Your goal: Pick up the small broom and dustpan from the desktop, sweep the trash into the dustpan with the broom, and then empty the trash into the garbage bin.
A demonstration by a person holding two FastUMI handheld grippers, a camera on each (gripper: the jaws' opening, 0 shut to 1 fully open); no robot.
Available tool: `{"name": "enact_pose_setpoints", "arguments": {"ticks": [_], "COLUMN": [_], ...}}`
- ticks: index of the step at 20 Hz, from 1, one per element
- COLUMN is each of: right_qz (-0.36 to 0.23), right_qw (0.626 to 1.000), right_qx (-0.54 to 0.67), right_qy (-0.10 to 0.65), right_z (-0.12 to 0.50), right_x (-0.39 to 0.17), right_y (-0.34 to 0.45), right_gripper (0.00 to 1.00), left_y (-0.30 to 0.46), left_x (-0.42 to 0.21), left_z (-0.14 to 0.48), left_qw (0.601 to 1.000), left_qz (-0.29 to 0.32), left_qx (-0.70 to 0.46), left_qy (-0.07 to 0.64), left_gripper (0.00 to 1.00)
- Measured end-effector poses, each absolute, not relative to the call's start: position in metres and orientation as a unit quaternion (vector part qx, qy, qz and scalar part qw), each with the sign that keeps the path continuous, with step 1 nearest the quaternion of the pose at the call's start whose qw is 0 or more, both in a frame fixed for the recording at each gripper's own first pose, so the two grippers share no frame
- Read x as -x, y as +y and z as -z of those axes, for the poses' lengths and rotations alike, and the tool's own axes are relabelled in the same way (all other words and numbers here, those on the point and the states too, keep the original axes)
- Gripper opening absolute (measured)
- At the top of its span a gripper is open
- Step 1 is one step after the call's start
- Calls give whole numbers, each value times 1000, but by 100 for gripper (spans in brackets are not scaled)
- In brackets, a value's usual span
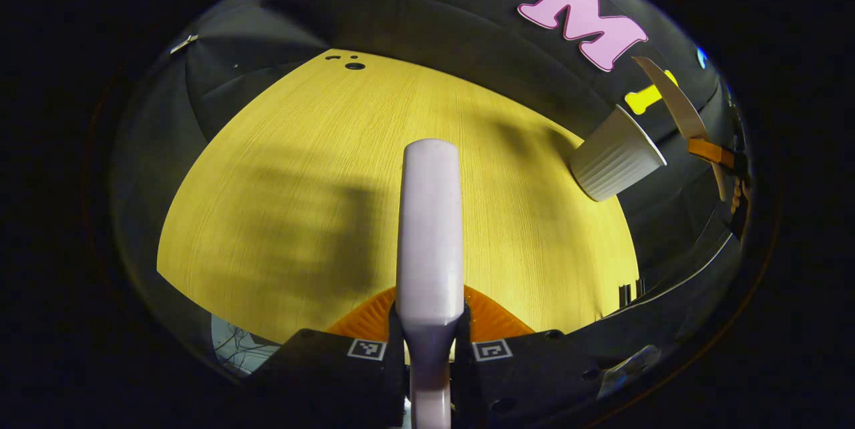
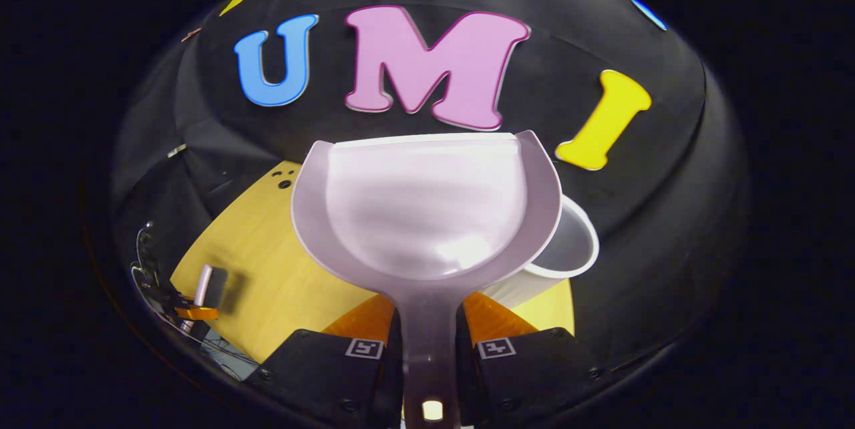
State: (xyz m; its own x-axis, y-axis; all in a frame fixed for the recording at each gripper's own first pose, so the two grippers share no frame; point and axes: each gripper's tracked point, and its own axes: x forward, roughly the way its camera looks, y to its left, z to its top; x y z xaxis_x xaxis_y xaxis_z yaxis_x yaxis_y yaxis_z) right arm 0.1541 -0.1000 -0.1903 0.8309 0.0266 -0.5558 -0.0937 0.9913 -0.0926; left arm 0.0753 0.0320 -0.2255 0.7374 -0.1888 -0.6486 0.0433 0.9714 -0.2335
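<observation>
Closest to me, my left gripper (image 1: pixel 431 342) pinches the broom (image 1: pixel 429 228) by its pale handle, both fingers pressing its sides, and the handle runs forward above the yellow desktop (image 1: pixel 280 168). My right gripper (image 2: pixel 427 349) is likewise clamped on the dustpan (image 2: pixel 427 208) by its stem, the scoop held up in front of the camera and, as far as I can see into it, holding no trash. Just behind the scoop's right edge sits the garbage bin (image 2: pixel 568 248), a white ribbed cup near the desk's far corner; in the left gripper view the same cup (image 1: pixel 614 162) stands at the right edge of the desk with the dustpan's thin edge (image 1: pixel 674 105) beside it. I judge the emptying step to be about over. The risk from here is the pan's rim clipping the light cup and tipping it off the desk edge, since the two sit so close. In the right gripper view the broom head (image 2: pixel 210 285) and my other gripper hang at the left, well apart from the bin. Nothing else stands on the desk between them; a few small dark holes (image 1: pixel 354 65) mark its far end.
</observation>
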Motion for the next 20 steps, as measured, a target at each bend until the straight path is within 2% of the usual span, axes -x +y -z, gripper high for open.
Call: {"name": "enact_pose_setpoints", "arguments": {"ticks": [6, 7, 8, 10, 12, 13, 14, 15, 19, 20], "right_qz": [-79, -83, -84, -82, -79, -75, -70, -64, -48, -45], "right_qw": [934, 929, 924, 914, 903, 899, 894, 889, 873, 870], "right_qx": [20, 14, 10, 7, -1, -4, -6, -8, -18, -16], "right_qy": [348, 360, 373, 398, 422, 432, 442, 453, 486, 491], "right_z": [280, 296, 313, 345, 374, 386, 397, 410, 451, 455], "right_x": [-129, -125, -122, -111, -102, -99, -98, -95, -89, -88], "right_y": [-7, 2, 8, 14, 15, 11, 7, 3, -3, -5], "right_gripper": [36, 33, 36, 33, 36, 33, 33, 36, 36, 40], "left_y": [41, 42, 43, 47, 50, 49, 48, 51, 50, 50], "left_x": [-94, -97, -101, -107, -112, -113, -116, -119, -125, -126], "left_z": [231, 232, 236, 243, 251, 253, 257, 263, 272, 272], "left_qw": [927, 927, 926, 924, 920, 918, 915, 912, 903, 900], "left_qz": [57, 54, 51, 43, 35, 32, 29, 24, 17, 18], "left_qx": [87, 86, 82, 70, 54, 44, 32, 17, -36, -44], "left_qy": [359, 361, 364, 374, 387, 393, 401, 408, 429, 433], "left_gripper": [33, 33, 33, 33, 31, 34, 31, 33, 33, 34]}}
